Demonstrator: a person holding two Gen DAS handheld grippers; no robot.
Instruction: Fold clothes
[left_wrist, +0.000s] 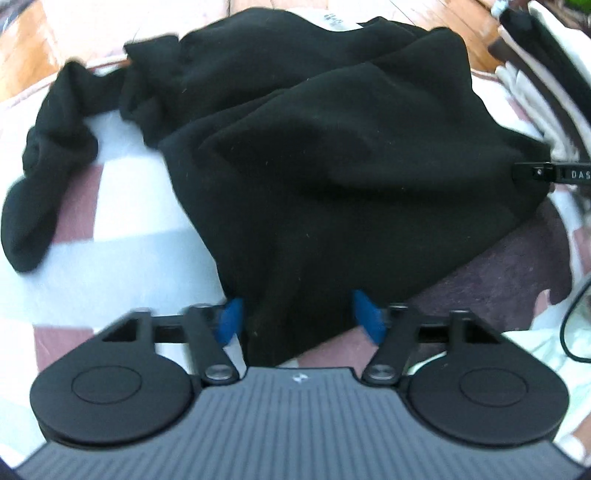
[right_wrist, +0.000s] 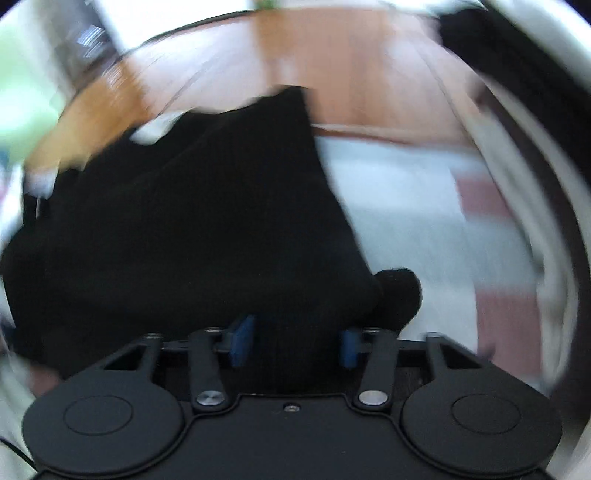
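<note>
Left hand-held gripper (left_wrist: 297, 317) low at bottom centre of the left wrist view, pointed forward, blue pads (left_wrist: 231, 319) set apart with a fold of the black garment (left_wrist: 314, 158) bunched between them; pads pressing both sides of the fold, so clamped on cloth. Garment spread up and across the middle of that frame, rumpled, one sleeve (left_wrist: 44, 192) trailing to the left edge. Underneath, a checked cover (left_wrist: 122, 206) in white and dull red squares; wooden floor (left_wrist: 37, 44) beyond at upper left. Stack of folded pale and dark laundry (left_wrist: 546, 85) at upper right, just beside the garment's far corner. Black bar lettered "DAS" (left_wrist: 554, 173) entering from the right edge, tip meeting the garment's right corner. Thin dark cable (left_wrist: 570, 325) at lower right. Right wrist view heavily motion-blurred. Right hand-held gripper (right_wrist: 293, 345) at bottom centre, blue pads (right_wrist: 242, 341) either side of a wad of the same black garment (right_wrist: 192, 221), gripping it. Cloth filling centre and left of frame, a rounded lump just right of the fingers. Checked cover (right_wrist: 406, 206) to the right, wood floor (right_wrist: 351, 85) at top.
</note>
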